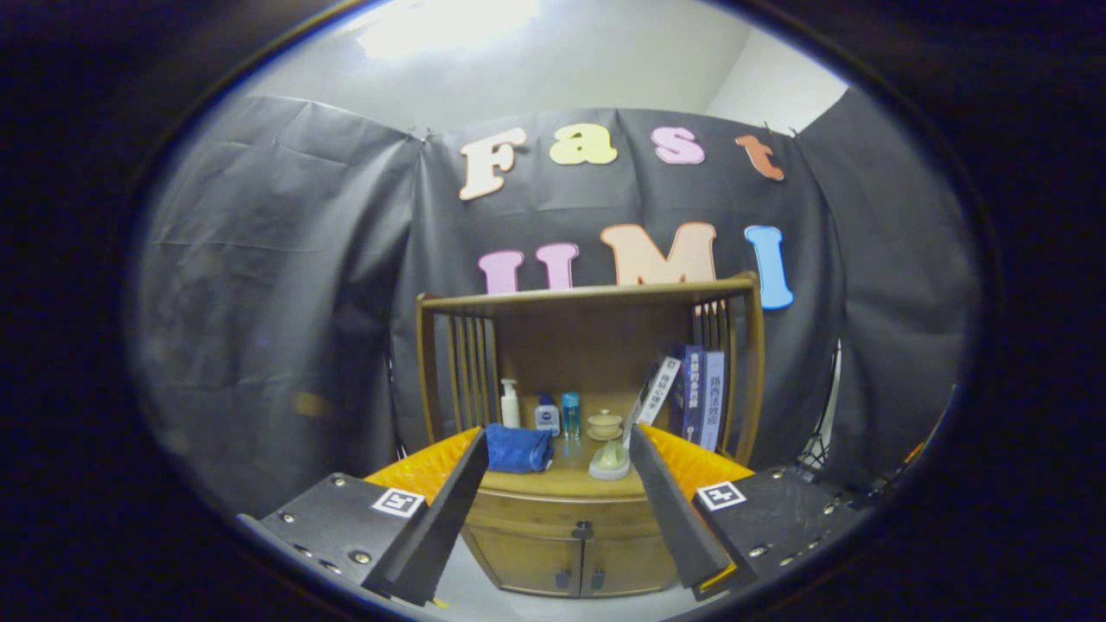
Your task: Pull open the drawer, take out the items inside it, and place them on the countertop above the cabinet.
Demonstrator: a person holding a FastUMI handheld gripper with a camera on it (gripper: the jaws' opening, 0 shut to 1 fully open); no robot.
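A wooden cabinet (562, 553) stands against the booth's wall, straight ahead of my gripper (559, 453) and well beyond its fingertips. Its drawer (553, 518) is shut, with a small dark knob (584, 527) in the middle, above two lower doors. The countertop (570, 479) above the drawer carries a folded blue cloth (518, 449) on the left and a pale ceramic piece (610, 460) on the right. My gripper is open, its two black fingers (458, 501) spread wide with nothing between them. The drawer's contents are hidden.
At the back of the countertop stand a white pump bottle (510, 404), a small blue-capped bottle (547, 415), a light blue bottle (571, 415) and a lidded cup (604, 424). Books (696, 393) lean at the right. A wooden slatted frame (587, 298) encloses the shelf.
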